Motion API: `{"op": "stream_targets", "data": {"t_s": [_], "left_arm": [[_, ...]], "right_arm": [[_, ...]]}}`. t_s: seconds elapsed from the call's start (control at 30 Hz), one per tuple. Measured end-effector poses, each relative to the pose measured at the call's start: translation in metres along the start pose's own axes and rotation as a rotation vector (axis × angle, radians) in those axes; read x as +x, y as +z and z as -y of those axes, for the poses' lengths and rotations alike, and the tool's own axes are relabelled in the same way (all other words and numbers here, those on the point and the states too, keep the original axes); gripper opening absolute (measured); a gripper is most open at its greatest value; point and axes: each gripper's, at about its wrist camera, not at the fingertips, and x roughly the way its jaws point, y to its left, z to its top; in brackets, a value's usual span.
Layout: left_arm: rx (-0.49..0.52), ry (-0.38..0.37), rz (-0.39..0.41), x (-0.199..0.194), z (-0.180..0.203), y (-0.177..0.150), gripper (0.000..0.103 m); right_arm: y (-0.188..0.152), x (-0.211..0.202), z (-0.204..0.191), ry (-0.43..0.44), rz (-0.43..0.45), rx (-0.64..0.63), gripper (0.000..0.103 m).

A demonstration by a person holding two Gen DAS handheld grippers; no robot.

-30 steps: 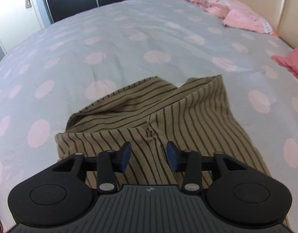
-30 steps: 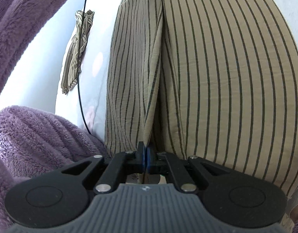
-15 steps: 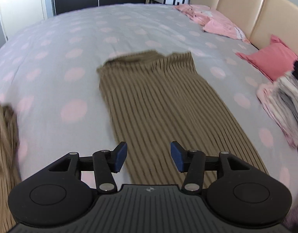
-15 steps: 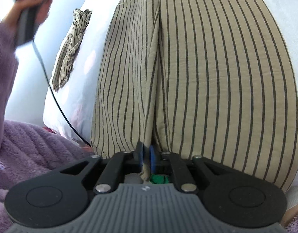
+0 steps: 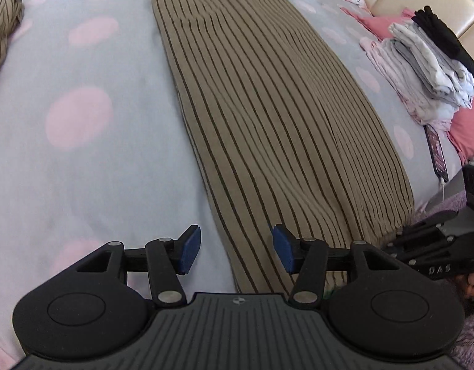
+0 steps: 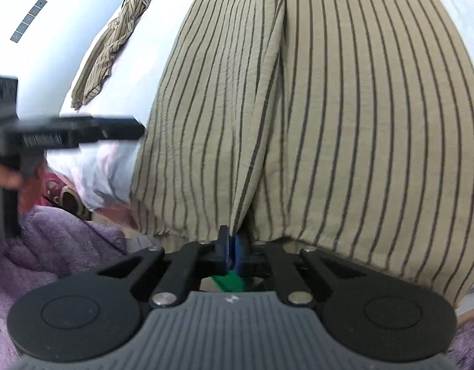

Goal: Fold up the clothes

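Lower now, the spread left gripper [image 5: 236,251] straddled the tan striped fabric garment's [image 5: 268,108] edge; only the right view showed the right gripper [image 6: 232,251] pinching its hem.

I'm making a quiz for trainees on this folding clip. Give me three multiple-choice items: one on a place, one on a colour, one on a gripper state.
1. Where does the stack of folded laundry lie?
A. right of the striped garment
B. on top of it
C. left of it

2. What colour are the spots on the bedspread?
A. green
B. pink
C. black

3. How is the right gripper?
A. wide open
B. out of view
C. shut on the striped garment

Answers: 1 A, the pile sits by the headboard side at right. 2 B, pale pink dots on grey. 3 C, its pads pinch the hem, while the left gripper is open.
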Motion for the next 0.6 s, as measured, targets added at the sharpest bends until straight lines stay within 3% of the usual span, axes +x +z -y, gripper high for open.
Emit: {"op": "stream_targets", "data": {"t_s": [0.1, 0.13, 0.17, 0.27, 0.43, 0.6], "left_arm": [[0.011, -0.014, 0.015, 0.003, 0.007, -0.010, 0.049], [0.015, -0.024, 0.014, 0.004, 0.009, -0.012, 0.045], [0.017, -0.033, 0.008, 0.007, 0.011, -0.014, 0.027], [0.012, -0.028, -0.001, 0.010, 0.012, -0.021, 0.007], [-0.055, -0.025, 0.008, 0.000, 0.003, -0.029, 0.000], [-0.065, -0.009, -0.023, 0.007, -0.001, -0.035, 0.000]], "right_arm": [[-0.005, -0.003, 0.005, 0.025, -0.004, 0.014, 0.003], [-0.007, -0.002, 0.006, 0.028, -0.005, 0.017, 0.003], [-0.006, 0.002, 0.004, 0.016, -0.007, 0.016, 0.003], [-0.006, 0.004, 0.005, 0.001, -0.012, 0.035, 0.003], [-0.005, 0.007, 0.003, 0.063, 0.006, 0.085, 0.003], [-0.003, 0.019, 0.007, 0.002, -0.039, 0.088, 0.003]]}}
